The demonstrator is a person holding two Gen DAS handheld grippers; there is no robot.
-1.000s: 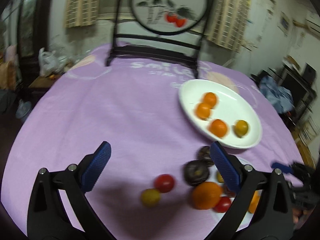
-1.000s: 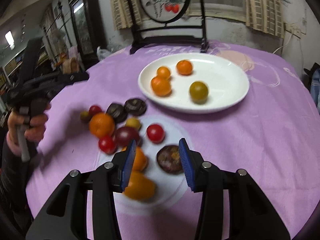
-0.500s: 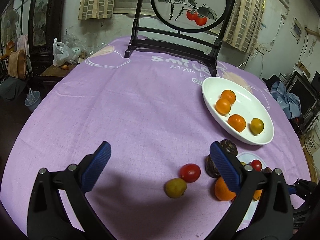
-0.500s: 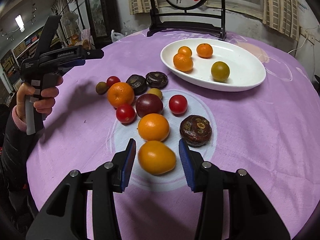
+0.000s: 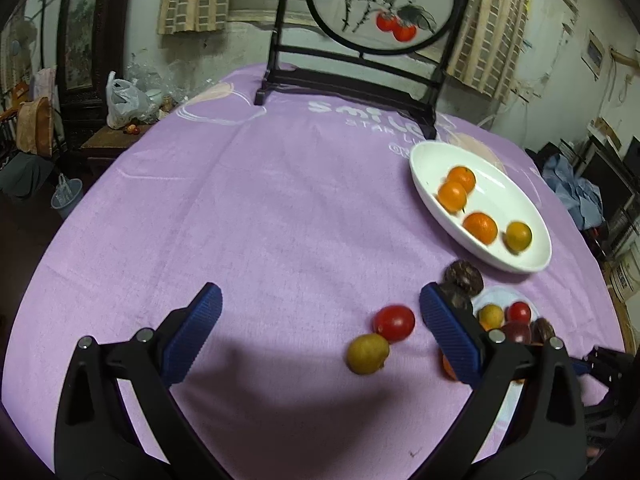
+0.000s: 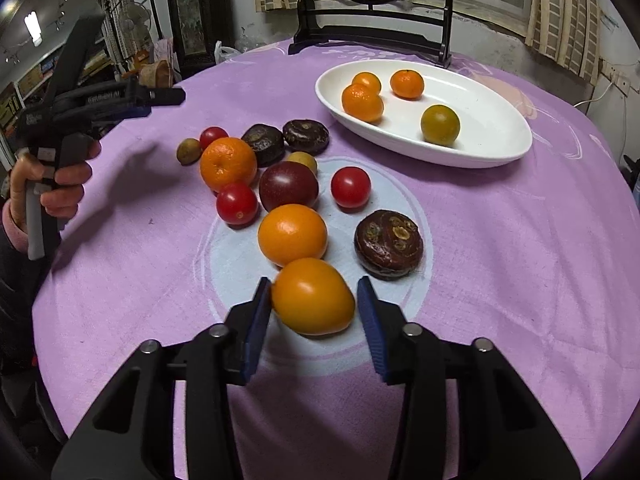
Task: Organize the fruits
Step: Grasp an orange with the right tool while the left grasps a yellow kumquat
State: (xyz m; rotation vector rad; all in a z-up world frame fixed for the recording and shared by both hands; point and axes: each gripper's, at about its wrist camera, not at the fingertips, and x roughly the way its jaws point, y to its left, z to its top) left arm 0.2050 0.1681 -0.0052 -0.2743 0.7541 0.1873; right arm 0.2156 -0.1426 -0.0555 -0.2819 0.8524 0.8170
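Note:
A heap of loose fruit lies on the purple tablecloth (image 6: pixel 520 240): oranges, red tomatoes, dark round fruits and small yellow-green ones. My right gripper (image 6: pixel 314 298) is open with its blue pads on either side of the nearest orange-yellow fruit (image 6: pixel 312 296), which rests on the cloth. A white oval plate (image 6: pixel 496 148) behind holds three oranges and a greenish one (image 6: pixel 440 124). My left gripper (image 5: pixel 320 320) is open and empty above bare cloth; a red tomato (image 5: pixel 394 322) and a yellow-green fruit (image 5: pixel 367 353) lie near its right pad.
A dark wooden stand with a round painted screen (image 5: pixel 384 0) stands at the table's far edge. The left gripper, held in a hand (image 6: pixel 60 184), shows at the left of the right wrist view. Clutter and furniture surround the table.
My right gripper has moved forward and down until its pads flank the orange-yellow fruit. The left gripper has swung left and back, away from the heap.

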